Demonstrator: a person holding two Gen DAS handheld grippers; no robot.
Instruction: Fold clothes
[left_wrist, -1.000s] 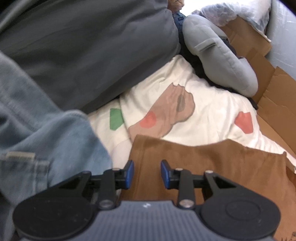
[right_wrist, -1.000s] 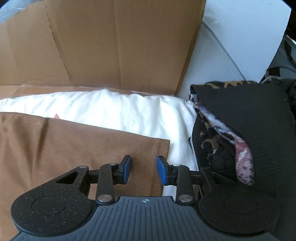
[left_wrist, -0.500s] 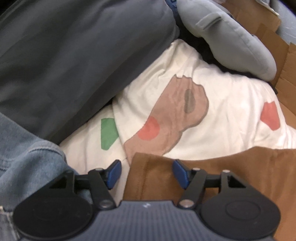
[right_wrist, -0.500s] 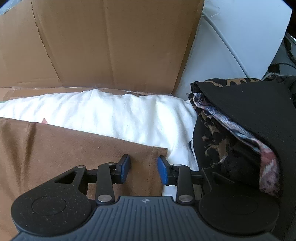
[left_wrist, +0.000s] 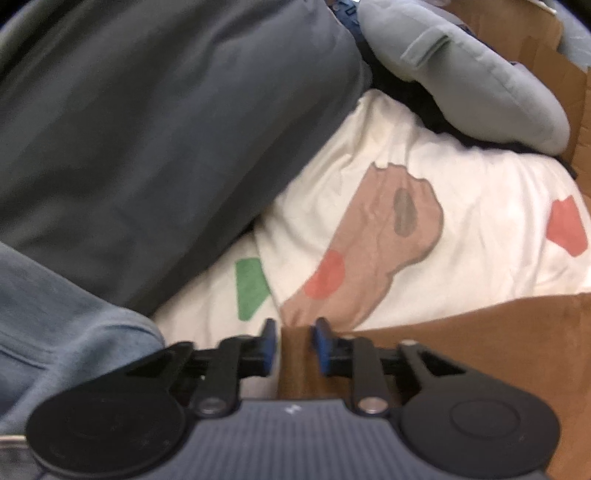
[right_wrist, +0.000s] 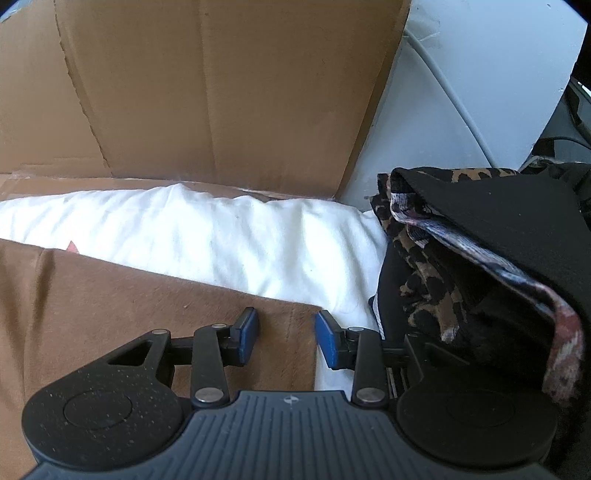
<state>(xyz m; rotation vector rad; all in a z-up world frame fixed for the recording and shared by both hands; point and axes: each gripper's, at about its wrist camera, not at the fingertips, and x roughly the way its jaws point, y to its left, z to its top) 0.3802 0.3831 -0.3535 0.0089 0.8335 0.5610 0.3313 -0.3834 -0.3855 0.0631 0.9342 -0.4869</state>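
Left wrist view: white printed sheet (left_wrist: 461, 206) as work surface, grey garment (left_wrist: 147, 129) and denim (left_wrist: 55, 314) piled left, grey pillow (left_wrist: 480, 81) behind. Left gripper (left_wrist: 293, 345) narrowed around a raised corner of the brown garment (left_wrist: 461, 350); looks pinched, thin bite, could slip on lift.

Right wrist view: cardboard (right_wrist: 203, 92) wall behind, dark clothes pile (right_wrist: 480, 266) right. Right gripper (right_wrist: 284, 334) stands wide, straddling the brown garment's other corner, not clamped. Risk: it grabs the sheet too, or uneven grips skew the fold.
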